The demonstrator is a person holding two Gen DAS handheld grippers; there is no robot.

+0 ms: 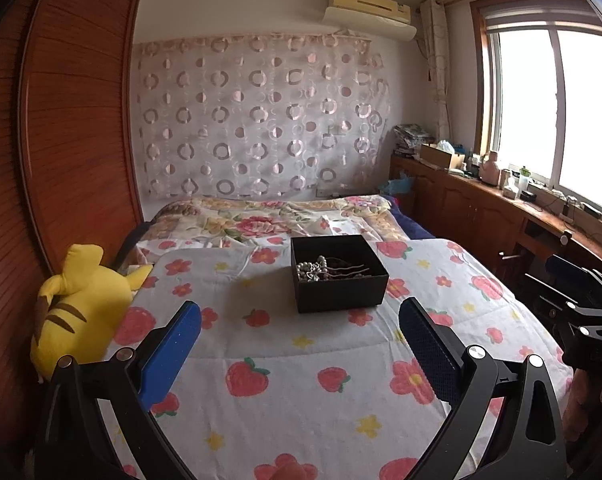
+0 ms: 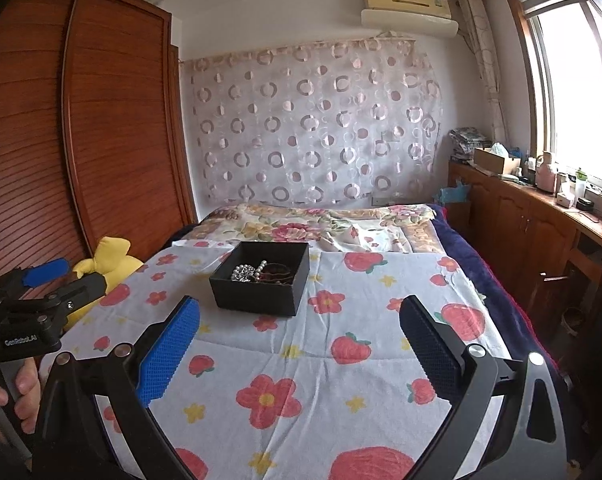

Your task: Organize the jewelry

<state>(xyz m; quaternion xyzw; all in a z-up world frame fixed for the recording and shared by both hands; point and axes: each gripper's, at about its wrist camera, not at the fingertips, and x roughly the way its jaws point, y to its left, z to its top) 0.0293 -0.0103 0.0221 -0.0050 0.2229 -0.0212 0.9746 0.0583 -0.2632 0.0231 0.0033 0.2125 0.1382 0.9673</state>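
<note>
A black open box (image 1: 343,292) sits on the flowered bedspread (image 1: 301,380), holding a pearl bead string (image 1: 311,270) and dark bead jewelry (image 1: 341,270). My left gripper (image 1: 301,320) is open and empty, held above the bed just short of the box. In the right wrist view the box (image 2: 257,296) lies ahead and to the left, with pearls (image 2: 247,271) inside. My right gripper (image 2: 299,320) is open and empty, a little nearer than the box. The left gripper also shows in the right wrist view (image 2: 47,276), at its left edge.
A yellow plush toy (image 1: 81,308) lies at the bed's left edge beside a wooden wardrobe (image 1: 69,120). A folded floral quilt (image 1: 269,216) lies at the head of the bed. A wooden cabinet (image 2: 533,216) with clutter runs under the window on the right.
</note>
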